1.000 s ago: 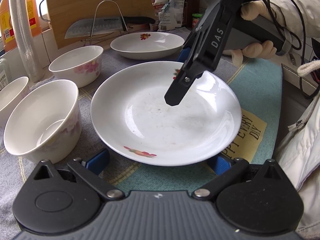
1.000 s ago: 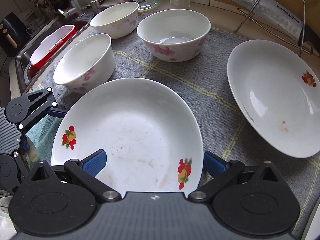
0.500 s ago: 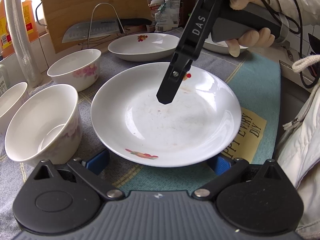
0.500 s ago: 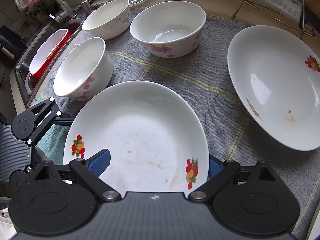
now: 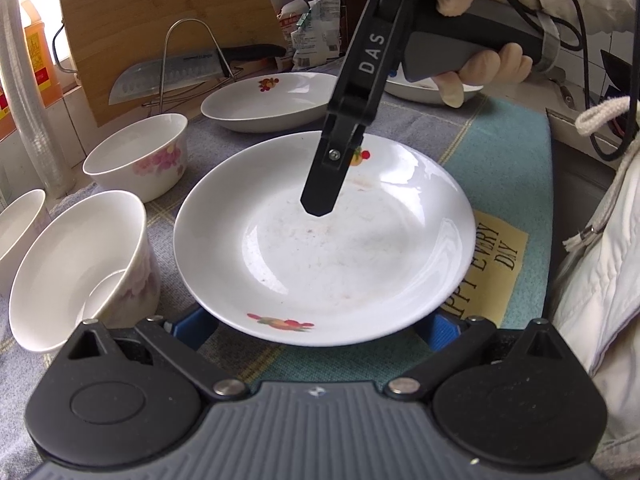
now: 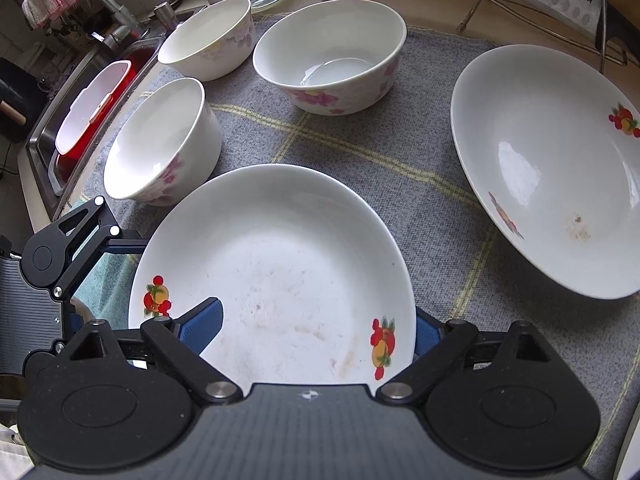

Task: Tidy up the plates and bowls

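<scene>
Two claws bracketing one white fruit-printed ceramic plate.
Right claw is closing astride its rim, ungripped; left claw is waiting released.

Both wrist views close, angled down from opposite sides, sharing the plate between them

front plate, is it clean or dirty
Dirty: the front plate shows faint brownish smears and specks across its middle, in both views.
</scene>
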Tool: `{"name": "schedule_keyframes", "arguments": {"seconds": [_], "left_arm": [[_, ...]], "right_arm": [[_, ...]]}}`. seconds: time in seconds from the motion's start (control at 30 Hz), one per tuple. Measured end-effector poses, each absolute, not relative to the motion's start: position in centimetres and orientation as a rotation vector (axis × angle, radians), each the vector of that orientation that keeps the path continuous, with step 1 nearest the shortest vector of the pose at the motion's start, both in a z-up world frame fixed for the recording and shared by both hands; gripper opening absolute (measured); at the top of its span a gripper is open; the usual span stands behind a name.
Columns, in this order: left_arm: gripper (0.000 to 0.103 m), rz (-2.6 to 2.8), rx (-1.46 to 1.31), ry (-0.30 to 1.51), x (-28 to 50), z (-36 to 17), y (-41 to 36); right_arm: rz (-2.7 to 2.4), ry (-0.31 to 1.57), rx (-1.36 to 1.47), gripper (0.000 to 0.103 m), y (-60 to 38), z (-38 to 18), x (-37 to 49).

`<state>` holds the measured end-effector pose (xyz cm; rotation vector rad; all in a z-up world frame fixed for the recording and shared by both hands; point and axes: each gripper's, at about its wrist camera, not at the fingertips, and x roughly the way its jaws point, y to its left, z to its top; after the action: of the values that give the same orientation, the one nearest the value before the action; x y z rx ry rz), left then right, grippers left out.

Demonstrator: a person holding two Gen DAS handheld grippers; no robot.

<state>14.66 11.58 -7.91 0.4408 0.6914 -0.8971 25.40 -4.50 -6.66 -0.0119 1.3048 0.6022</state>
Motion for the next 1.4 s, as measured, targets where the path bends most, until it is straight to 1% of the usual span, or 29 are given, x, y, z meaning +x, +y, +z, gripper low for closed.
{"name": "schedule_keyframes", "arguments": {"seconds": [0.9,1.4], "left_arm": [[0.101,-0.913,0.442,0.736,15.2,-7.0,11.2],[0.101,-0.927,0.449,0.741,15.3,-5.0,8.4]], "right_arm": [[0.640,1.269,-0.019,0.097,-5.2,-5.6,24.8],[0.626,1.224,0.010,0.097,-8.4,-4.1,24.0]]}}
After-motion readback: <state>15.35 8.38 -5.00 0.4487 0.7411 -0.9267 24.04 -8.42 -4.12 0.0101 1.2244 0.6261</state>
